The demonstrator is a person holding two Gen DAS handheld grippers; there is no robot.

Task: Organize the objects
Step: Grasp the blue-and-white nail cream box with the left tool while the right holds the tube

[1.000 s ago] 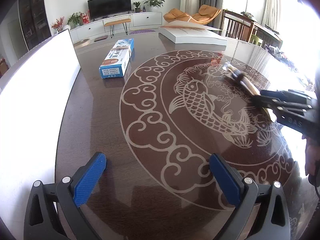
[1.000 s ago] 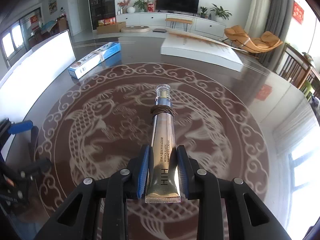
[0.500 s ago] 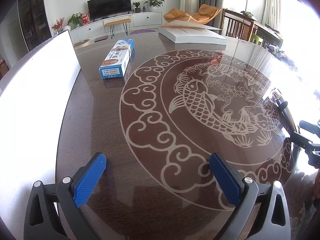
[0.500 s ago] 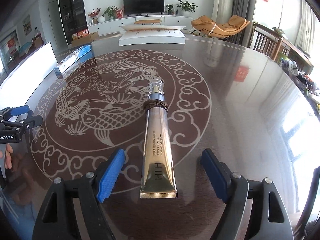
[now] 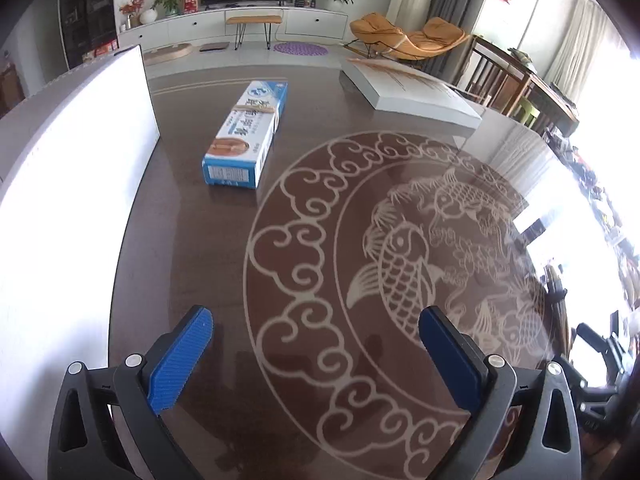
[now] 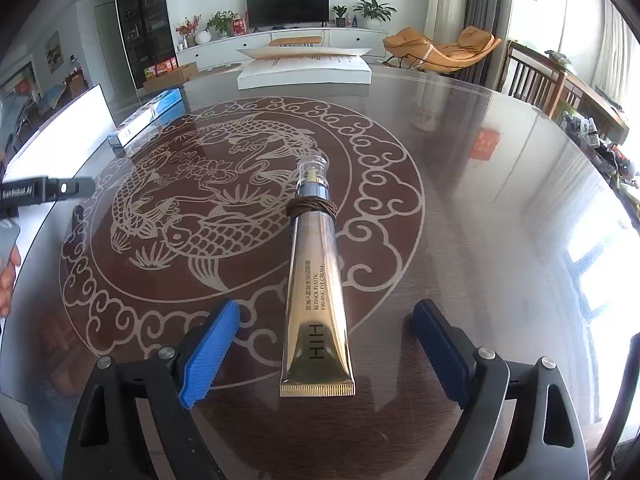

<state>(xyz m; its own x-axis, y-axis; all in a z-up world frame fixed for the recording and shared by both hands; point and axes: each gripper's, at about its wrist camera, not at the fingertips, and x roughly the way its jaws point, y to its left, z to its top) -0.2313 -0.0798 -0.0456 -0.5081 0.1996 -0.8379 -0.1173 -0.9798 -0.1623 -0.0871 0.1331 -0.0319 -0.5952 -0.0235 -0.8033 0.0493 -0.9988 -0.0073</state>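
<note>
Gold and glossy, the tube (image 6: 318,300) is lying flat on the worktop (image 6: 480,208), its crimped end toward the camera and its clear cap pointing away over the fish pattern. A brown cord is wrapped around its neck. The right tool (image 6: 326,354) is standing spread, its jaws having just been opening; the tube is lying between the blue pads (image 6: 210,354), but neither pad is touching it.

Seen from the left wrist, the left tool (image 5: 316,356) is also spread wide, with nothing between its blue pads (image 5: 180,360) but bare dark worktop (image 5: 192,240) and part of the pale scroll ring. A blue and white box (image 5: 246,136) is lying well ahead of it, lengthwise, with a band around its middle. Just to the left of the box a white board (image 5: 72,184) is standing along the worktop's edge. A flat white carton (image 5: 412,94) is resting at the far side. At the right edge of this view, part of the right tool's black frame is showing.

In the right wrist view, the left tool's black body is reaching in from the left edge, with fingertips (image 6: 7,276) showing below it.
</note>
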